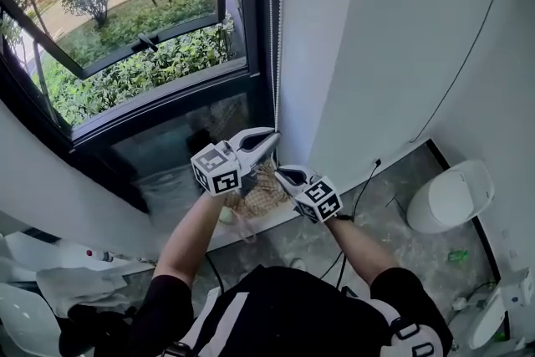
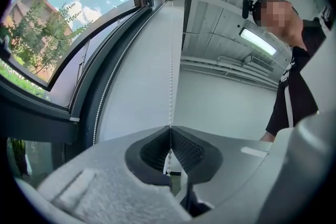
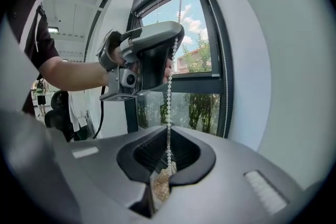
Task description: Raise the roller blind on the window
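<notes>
While the left hand-held gripper [image 2: 170, 127] and the right hand-held gripper [image 3: 169, 127] both clamp the chain [image 2: 171, 71] by the window [image 1: 125, 38], a weak pinch could let beads slip and stall the blind.

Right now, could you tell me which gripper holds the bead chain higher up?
The left gripper: its fingers pinch the bead chain just above the right gripper, which grips the same strand lower down.

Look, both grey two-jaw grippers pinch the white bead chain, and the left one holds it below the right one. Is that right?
Not quite. Both pinch the white bead chain, but the left gripper holds it above the right gripper, not below. The right gripper view shows this.
</notes>
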Action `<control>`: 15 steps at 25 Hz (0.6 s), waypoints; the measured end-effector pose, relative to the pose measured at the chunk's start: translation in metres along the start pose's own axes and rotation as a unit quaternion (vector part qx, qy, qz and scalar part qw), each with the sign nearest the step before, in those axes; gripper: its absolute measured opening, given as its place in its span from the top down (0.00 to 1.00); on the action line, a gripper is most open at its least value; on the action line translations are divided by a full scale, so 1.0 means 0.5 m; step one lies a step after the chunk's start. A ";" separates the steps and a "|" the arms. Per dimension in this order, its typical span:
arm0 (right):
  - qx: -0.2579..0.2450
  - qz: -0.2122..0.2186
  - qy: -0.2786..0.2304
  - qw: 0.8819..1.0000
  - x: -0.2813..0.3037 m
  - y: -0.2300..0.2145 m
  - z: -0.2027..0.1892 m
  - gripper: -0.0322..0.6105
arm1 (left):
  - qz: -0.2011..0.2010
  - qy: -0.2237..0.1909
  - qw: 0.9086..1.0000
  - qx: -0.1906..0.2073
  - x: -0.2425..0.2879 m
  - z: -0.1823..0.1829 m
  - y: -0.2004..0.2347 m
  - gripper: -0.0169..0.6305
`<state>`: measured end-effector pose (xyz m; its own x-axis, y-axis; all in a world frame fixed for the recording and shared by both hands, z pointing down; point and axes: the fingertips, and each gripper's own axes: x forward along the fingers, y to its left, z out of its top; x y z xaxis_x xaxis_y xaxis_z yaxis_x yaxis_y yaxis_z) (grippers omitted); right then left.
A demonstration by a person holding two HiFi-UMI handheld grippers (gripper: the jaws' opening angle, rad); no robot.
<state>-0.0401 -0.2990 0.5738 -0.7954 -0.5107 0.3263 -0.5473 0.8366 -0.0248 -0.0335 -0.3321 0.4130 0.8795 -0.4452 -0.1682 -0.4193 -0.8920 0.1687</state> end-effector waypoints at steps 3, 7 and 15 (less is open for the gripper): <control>0.007 -0.010 -0.007 1.000 -0.001 0.004 0.005 0.92 | 0.003 -0.014 1.000 -0.024 -0.016 0.002 0.007 0.96; 0.022 -0.018 -0.036 0.999 -0.005 0.011 0.026 0.84 | 0.011 -0.024 1.000 -0.015 -0.039 0.013 0.010 0.96; 0.047 -0.055 -0.079 0.994 -0.024 0.031 0.046 0.72 | 0.037 -0.013 0.999 -0.008 -0.099 -0.032 0.005 0.81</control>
<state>-0.0453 -0.2844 0.5477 -0.7559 -0.6294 0.1800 -0.6497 0.7550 -0.0886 -0.0744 -0.3109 0.4373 0.8401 -0.5121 -0.1789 -0.4794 -0.8552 0.1968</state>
